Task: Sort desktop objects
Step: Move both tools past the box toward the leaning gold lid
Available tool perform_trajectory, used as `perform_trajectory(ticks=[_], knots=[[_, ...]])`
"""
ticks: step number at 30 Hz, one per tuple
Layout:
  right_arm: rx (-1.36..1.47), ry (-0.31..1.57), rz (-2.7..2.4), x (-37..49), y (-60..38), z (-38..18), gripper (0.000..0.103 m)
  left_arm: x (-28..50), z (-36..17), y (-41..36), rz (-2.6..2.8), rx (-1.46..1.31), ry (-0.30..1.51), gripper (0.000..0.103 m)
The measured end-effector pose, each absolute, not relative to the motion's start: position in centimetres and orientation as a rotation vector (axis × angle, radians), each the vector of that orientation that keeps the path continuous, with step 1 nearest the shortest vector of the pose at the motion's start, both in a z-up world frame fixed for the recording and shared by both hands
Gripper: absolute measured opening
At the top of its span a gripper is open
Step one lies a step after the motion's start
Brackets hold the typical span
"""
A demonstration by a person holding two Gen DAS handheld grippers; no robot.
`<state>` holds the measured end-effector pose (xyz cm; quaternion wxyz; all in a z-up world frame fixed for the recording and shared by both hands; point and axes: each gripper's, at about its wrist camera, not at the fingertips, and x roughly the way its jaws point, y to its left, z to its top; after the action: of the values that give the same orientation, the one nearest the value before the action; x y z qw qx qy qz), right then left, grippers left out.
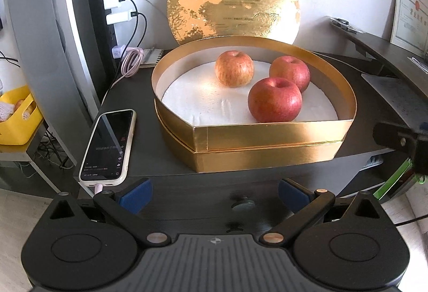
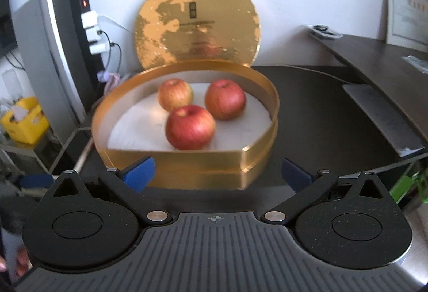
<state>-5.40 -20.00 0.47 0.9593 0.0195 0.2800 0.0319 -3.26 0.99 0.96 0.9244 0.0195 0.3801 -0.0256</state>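
Both claws, left gripper (image 1: 215, 194) and right gripper (image 2: 218, 171), hang spread wide with nothing held, short of the round gold cardboard box (image 1: 267, 137) holding three red apples (image 1: 275, 100) on the dark desk (image 1: 149, 147).

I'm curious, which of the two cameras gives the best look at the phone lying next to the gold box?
The left wrist view. There the phone lies in full sight on the dark desk, left of the gold box, screen up, with a cable plugged into its near end. The right wrist view is blurred and does not show the phone; its gripper body covers that corner.
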Motion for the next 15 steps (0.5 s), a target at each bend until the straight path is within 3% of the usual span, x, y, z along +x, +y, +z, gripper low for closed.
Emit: perform_trajectory(ticks=[15], knots=[[0.086,0.571,0.054,-4.7,-19.5,-1.0,0.103,-2.0,0.8,0.6,-0.126,0.085,0.784,0.102]])
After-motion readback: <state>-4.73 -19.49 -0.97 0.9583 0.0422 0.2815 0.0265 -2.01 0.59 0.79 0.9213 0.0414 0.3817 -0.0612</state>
